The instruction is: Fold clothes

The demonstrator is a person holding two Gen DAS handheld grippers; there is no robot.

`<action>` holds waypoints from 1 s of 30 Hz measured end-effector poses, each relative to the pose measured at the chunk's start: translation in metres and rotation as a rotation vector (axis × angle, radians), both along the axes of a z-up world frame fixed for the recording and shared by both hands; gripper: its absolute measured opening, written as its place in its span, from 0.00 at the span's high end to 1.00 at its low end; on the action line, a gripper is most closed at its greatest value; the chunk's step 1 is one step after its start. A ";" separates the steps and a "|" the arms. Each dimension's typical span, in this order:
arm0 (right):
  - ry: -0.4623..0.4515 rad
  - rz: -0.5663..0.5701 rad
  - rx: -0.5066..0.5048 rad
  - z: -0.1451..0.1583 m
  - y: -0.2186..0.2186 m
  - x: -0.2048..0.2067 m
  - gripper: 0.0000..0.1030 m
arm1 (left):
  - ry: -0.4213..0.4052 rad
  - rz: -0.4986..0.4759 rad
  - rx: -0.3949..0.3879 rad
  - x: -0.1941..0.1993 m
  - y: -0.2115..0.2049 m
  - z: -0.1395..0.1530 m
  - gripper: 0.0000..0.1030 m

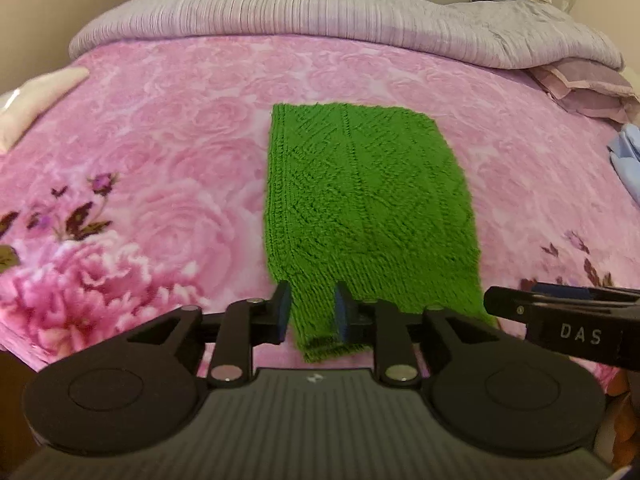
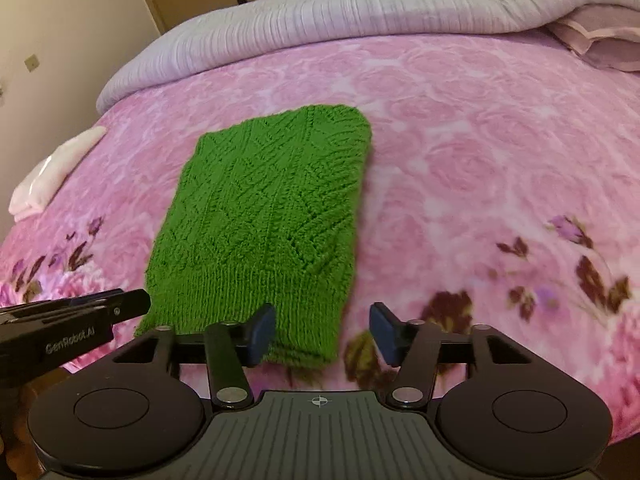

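Observation:
A green knitted garment (image 1: 360,208) lies folded into a long rectangle on the pink floral bedspread (image 1: 160,152). My left gripper (image 1: 311,312) has its jaws close around the garment's near left corner, which sits between the pads. The garment also shows in the right wrist view (image 2: 264,216). My right gripper (image 2: 322,334) is open at the garment's near right corner, with the left pad on the knit and the right pad over the bedspread (image 2: 480,168). Each gripper shows at the edge of the other's view.
A rolled grey-lilac quilt (image 1: 320,12) lies across the far side of the bed. A folded pale pink cloth (image 2: 56,168) sits at the left edge. A mauve pillow (image 1: 588,84) and a light blue cloth (image 1: 628,160) lie at the right.

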State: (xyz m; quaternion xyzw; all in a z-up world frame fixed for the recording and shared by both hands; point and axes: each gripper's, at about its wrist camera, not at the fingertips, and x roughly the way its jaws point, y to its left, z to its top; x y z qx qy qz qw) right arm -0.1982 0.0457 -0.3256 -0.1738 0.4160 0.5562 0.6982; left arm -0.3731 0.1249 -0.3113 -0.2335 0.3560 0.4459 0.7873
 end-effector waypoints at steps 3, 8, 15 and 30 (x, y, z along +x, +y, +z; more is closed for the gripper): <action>0.004 -0.025 0.002 0.006 -0.010 0.001 0.39 | 0.006 -0.016 0.018 0.002 -0.012 0.009 0.73; -0.018 -0.044 -0.017 0.012 -0.021 -0.003 0.37 | 0.027 -0.027 0.038 0.003 -0.030 0.014 0.70; -0.031 -0.056 -0.035 0.015 -0.040 -0.012 0.36 | 0.051 -0.017 0.044 -0.003 -0.050 0.014 0.67; -0.067 -0.019 0.033 0.041 -0.081 -0.042 0.36 | 0.018 0.016 0.094 -0.026 -0.097 0.036 0.62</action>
